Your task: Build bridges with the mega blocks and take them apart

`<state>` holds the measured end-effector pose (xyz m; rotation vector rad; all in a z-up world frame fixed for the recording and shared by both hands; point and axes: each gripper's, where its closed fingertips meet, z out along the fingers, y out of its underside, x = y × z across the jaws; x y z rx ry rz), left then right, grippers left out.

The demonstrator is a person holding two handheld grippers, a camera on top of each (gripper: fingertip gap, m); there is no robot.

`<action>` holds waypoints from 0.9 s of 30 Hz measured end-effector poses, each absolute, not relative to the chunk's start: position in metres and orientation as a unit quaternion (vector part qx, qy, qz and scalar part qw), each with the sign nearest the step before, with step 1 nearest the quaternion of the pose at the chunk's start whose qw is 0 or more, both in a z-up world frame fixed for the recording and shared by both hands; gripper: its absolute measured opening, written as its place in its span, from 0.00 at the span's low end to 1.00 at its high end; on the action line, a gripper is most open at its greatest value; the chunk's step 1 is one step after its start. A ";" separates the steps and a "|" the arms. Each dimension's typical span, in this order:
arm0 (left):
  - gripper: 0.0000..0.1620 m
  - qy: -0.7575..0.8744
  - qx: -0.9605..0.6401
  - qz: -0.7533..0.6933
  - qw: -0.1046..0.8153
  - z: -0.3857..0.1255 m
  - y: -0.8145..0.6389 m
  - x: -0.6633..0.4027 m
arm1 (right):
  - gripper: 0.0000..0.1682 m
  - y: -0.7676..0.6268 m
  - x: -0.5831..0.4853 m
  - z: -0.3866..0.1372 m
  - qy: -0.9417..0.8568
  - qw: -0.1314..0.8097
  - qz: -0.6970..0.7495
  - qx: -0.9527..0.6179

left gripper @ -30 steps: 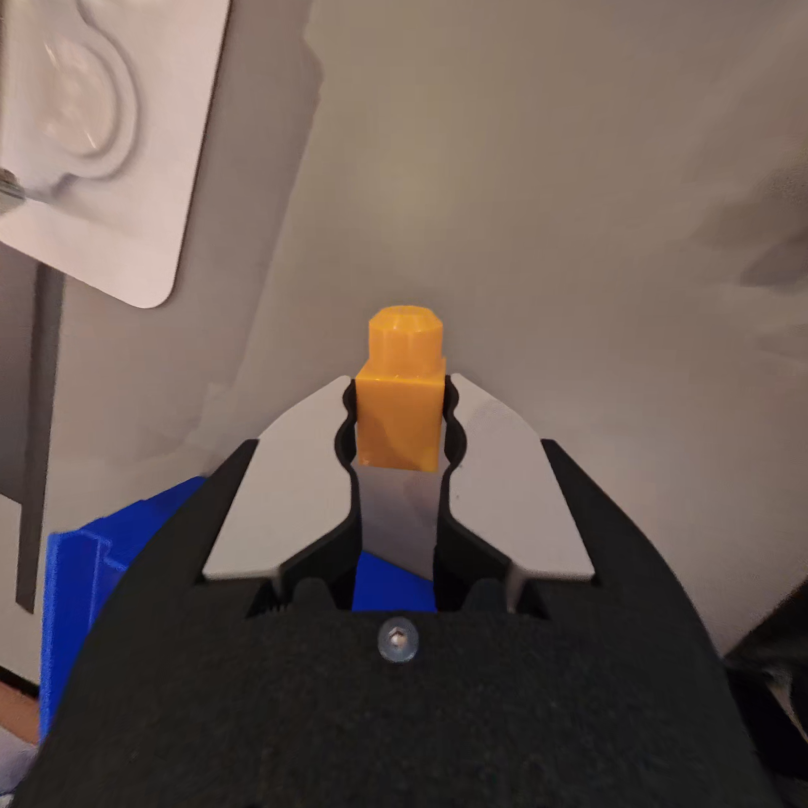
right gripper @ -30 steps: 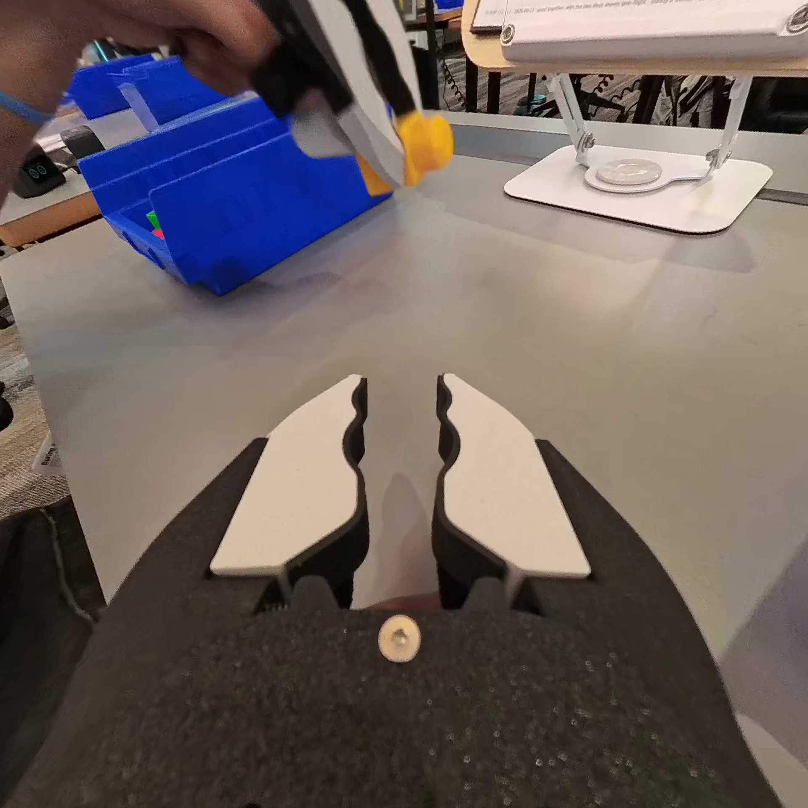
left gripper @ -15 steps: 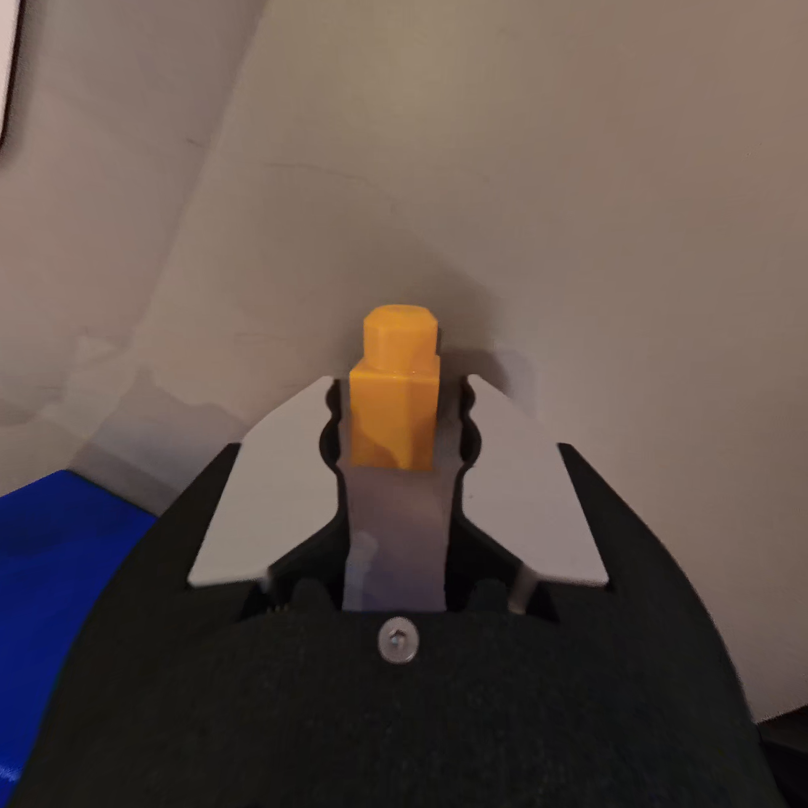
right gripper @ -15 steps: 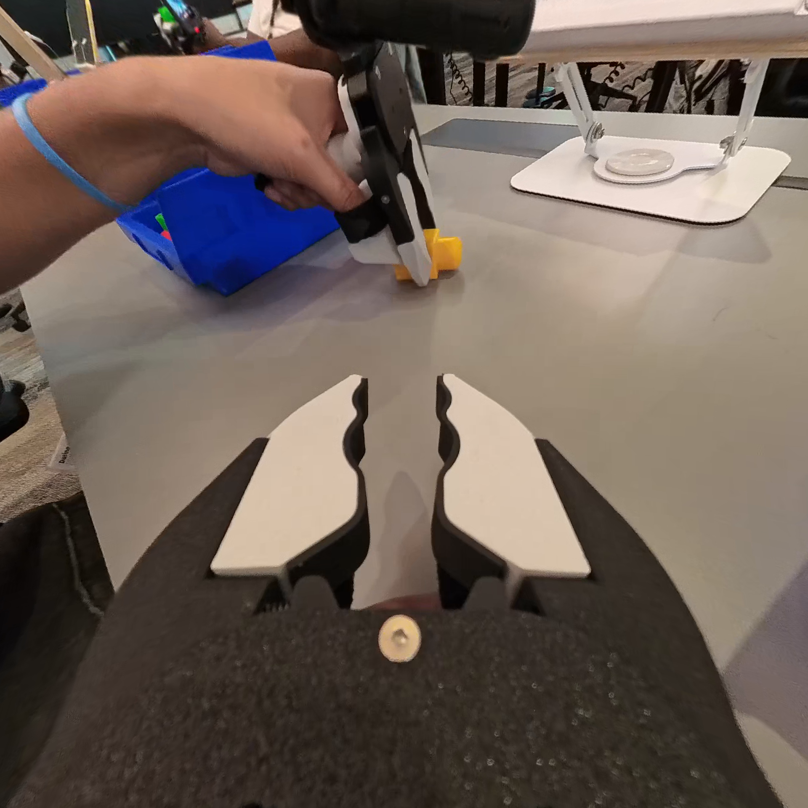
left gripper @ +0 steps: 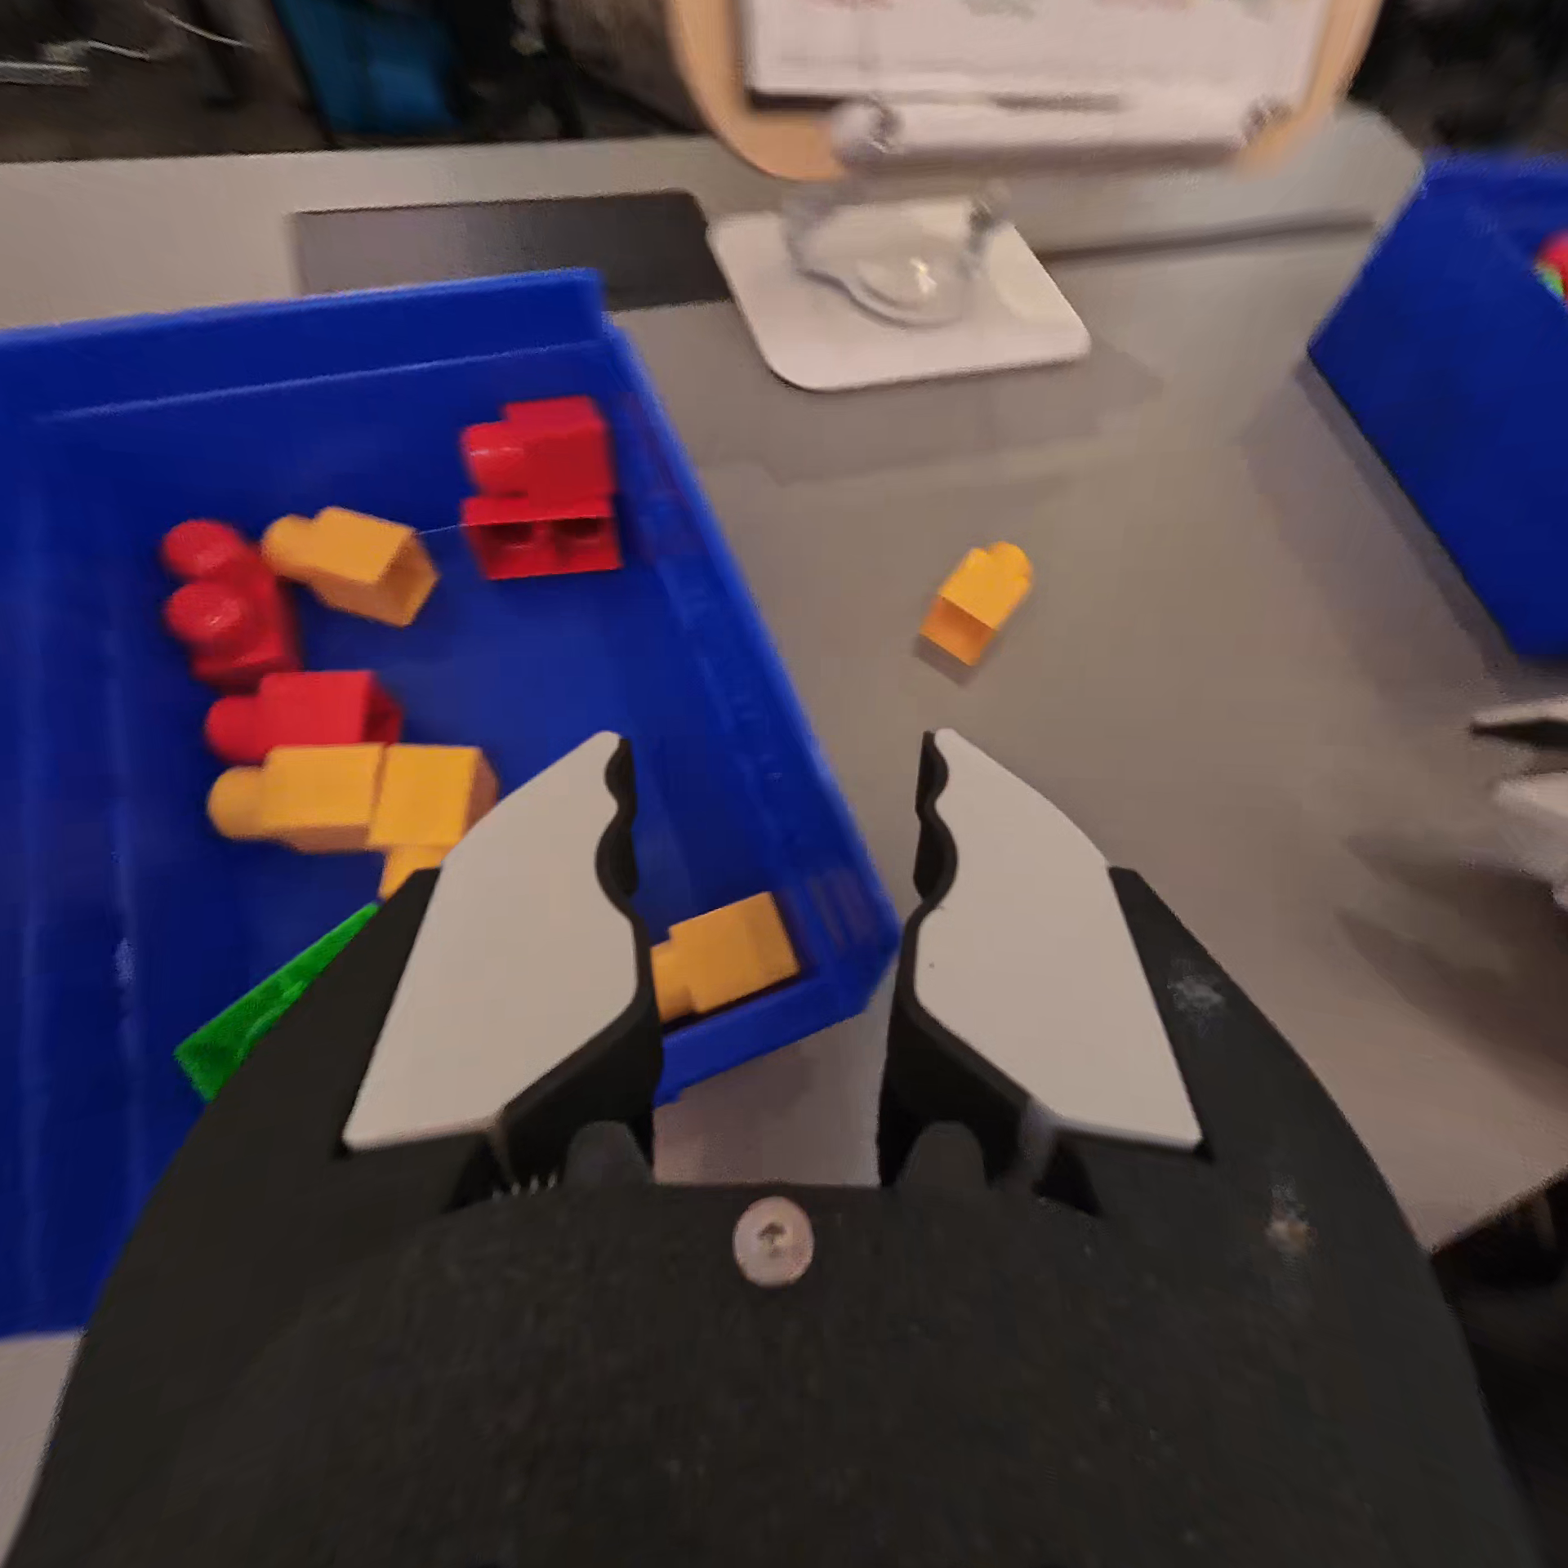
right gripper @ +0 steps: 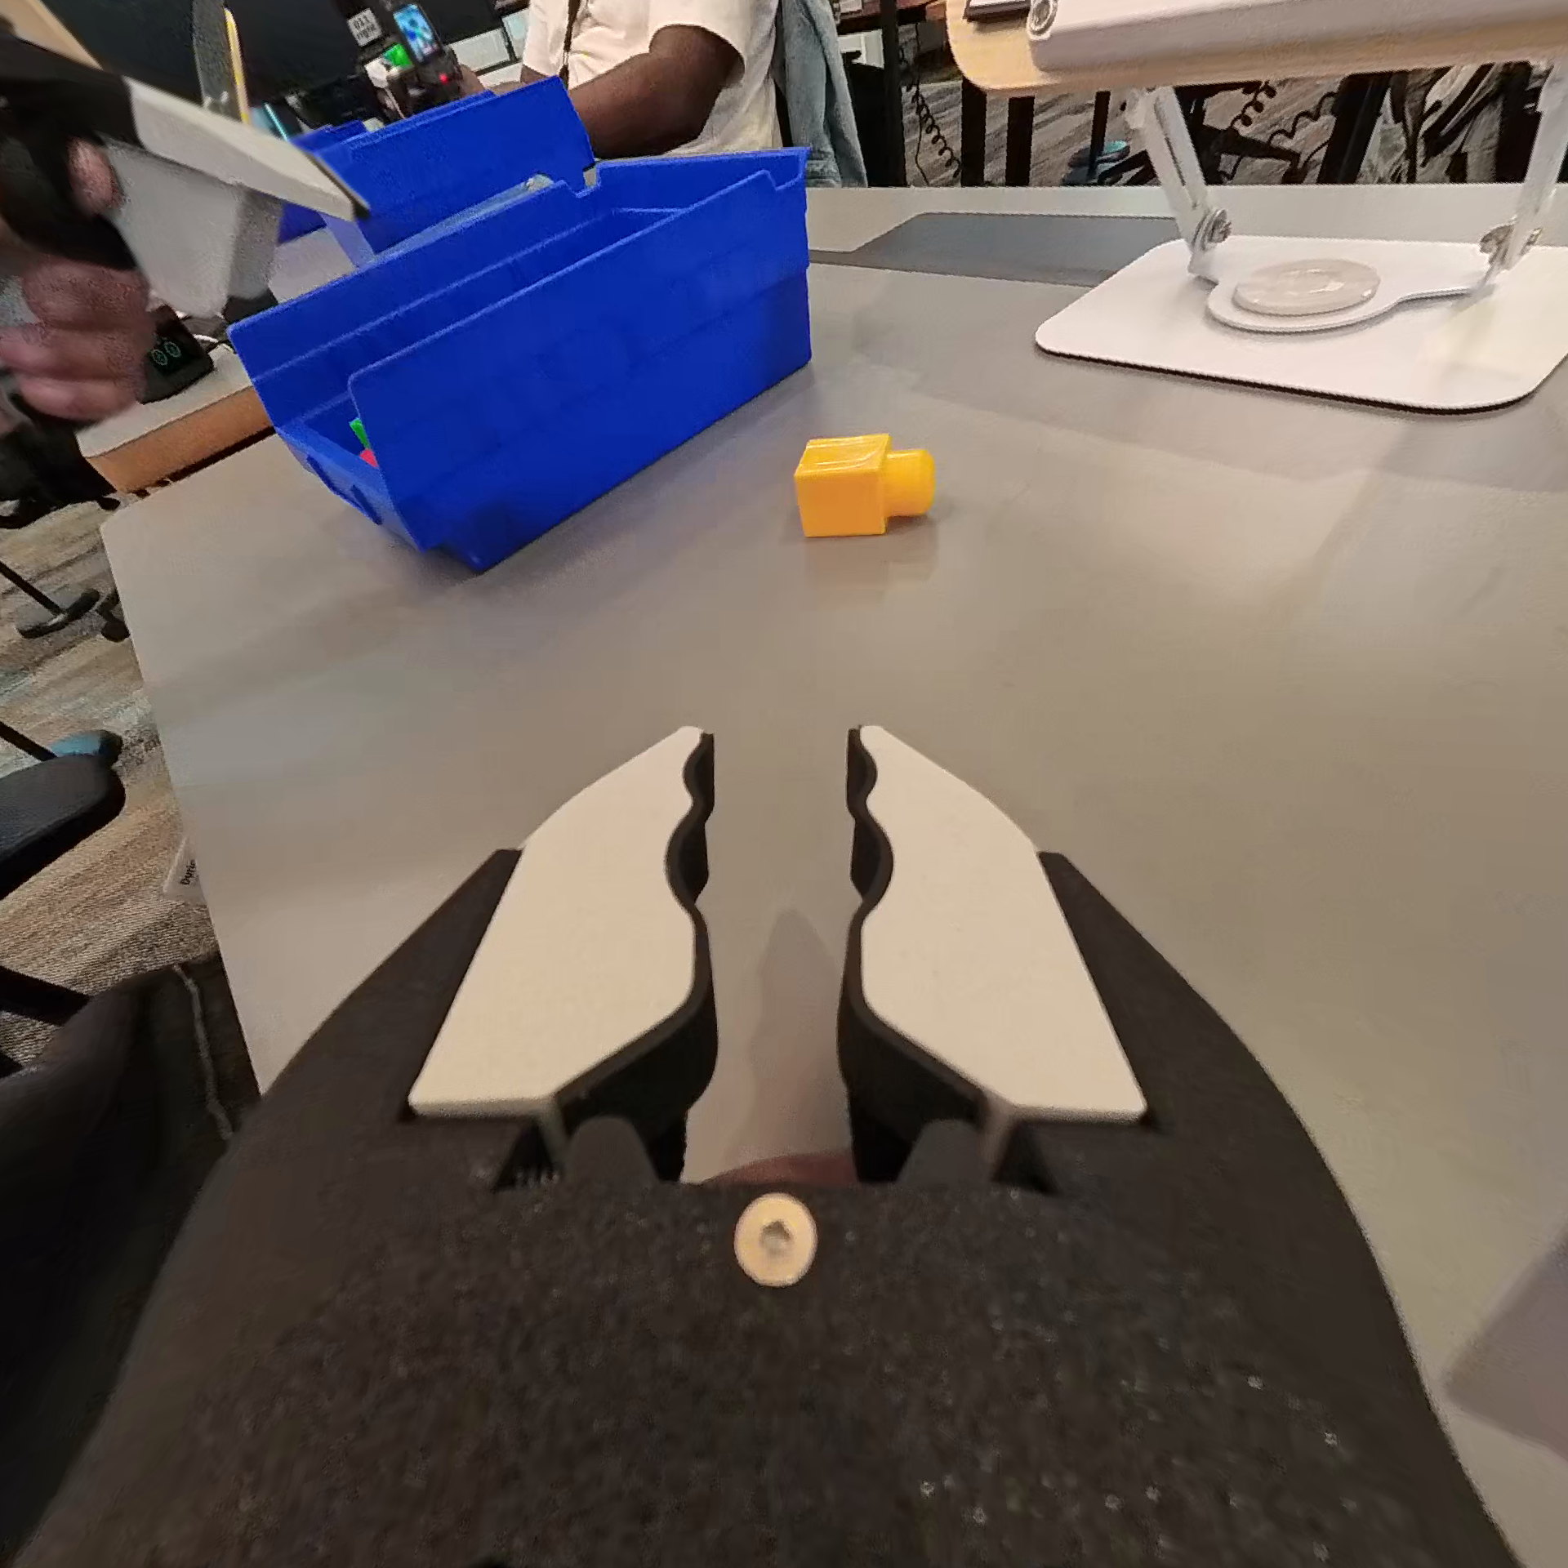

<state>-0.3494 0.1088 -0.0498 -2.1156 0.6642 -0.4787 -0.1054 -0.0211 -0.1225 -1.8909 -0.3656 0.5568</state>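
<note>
A yellow-orange one-stud block (left gripper: 977,601) lies on its side on the grey table (left gripper: 1103,526), right of the blue bin (left gripper: 738,704); it also shows in the right wrist view (right gripper: 861,496). My left gripper (left gripper: 772,747) is open and empty, raised over the bin's right wall. The bin holds several red blocks (left gripper: 539,488) and yellow blocks (left gripper: 348,564) and a green piece (left gripper: 271,1001). My right gripper (right gripper: 781,738) is open and empty, low over the table, well short of the block. The left gripper also shows at the upper left of the right wrist view (right gripper: 229,170).
A white stand base (right gripper: 1324,331) sits at the table's back right under a tilted board. A second blue bin (left gripper: 1459,373) is at the right in the left wrist view. A person (right gripper: 662,68) stands behind the bins (right gripper: 543,339). The gap from one gripper's tips to the other's is roughly 30 cm.
My left gripper set the yellow-orange block on the table, opened its jaws, let it go and drew back up over the blue bin. My right gripper has not moved.
</note>
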 end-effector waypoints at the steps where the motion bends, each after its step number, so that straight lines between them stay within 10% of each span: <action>1: 0.41 0.234 -0.845 -0.198 0.438 -0.051 0.114 -0.364 | 0.18 -0.021 -0.106 -0.122 -0.154 0.538 0.235 -0.795; 8: 0.48 0.223 -0.858 -0.096 0.452 -0.083 0.190 -0.397 | 0.17 -0.024 -0.109 -0.123 -0.165 0.536 0.228 -0.796; 27: 0.45 0.443 -0.883 0.089 0.130 -0.173 0.325 -0.419 | 0.17 -0.022 -0.102 -0.126 -0.162 0.534 0.219 -0.801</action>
